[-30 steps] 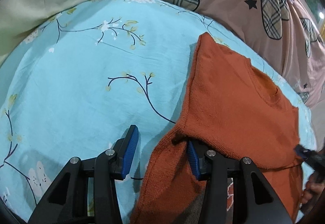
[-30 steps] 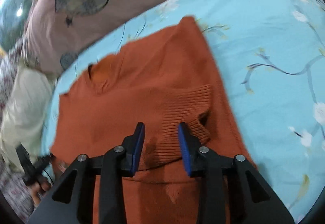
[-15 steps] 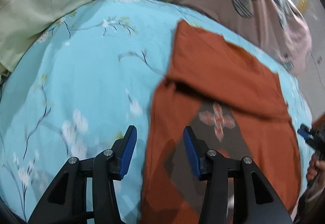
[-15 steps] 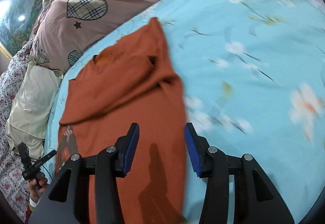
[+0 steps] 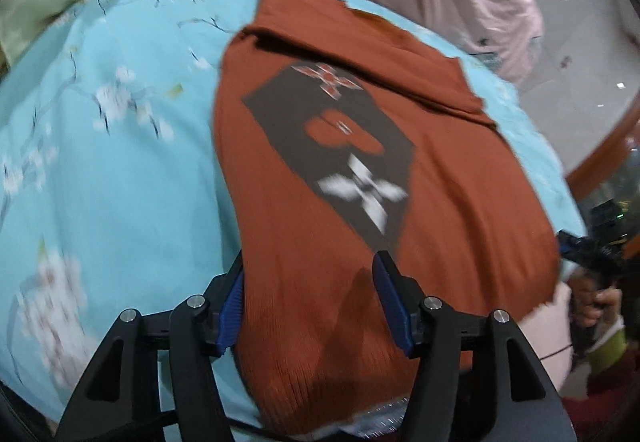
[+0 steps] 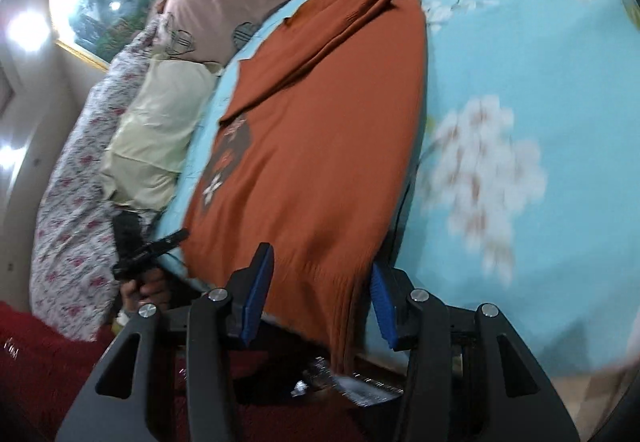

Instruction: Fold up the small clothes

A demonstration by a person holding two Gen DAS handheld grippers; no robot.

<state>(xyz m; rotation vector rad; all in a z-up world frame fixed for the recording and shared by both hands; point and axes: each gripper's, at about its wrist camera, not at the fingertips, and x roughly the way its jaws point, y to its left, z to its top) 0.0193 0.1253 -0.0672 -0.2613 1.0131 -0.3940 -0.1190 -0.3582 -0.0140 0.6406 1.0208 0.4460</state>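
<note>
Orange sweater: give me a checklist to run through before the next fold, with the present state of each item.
1. Sleeves folded in over the top of the orange sweater: ok.
2. Sweater body flat on the blue sheet: ok, only slight ripples near the folded sleeves.
3. Bottom hem fully on the bed: not ok, it hangs over the edge.
4. Left gripper free of cloth: ok, jaws opening, hem between them but not pinched.
5. Right gripper free of cloth: ok, jaws apart, pads either side of the hem corner without pressing.
6. Both pads level with the hem for a grab: cannot tell, the frames are blurred.
</note>
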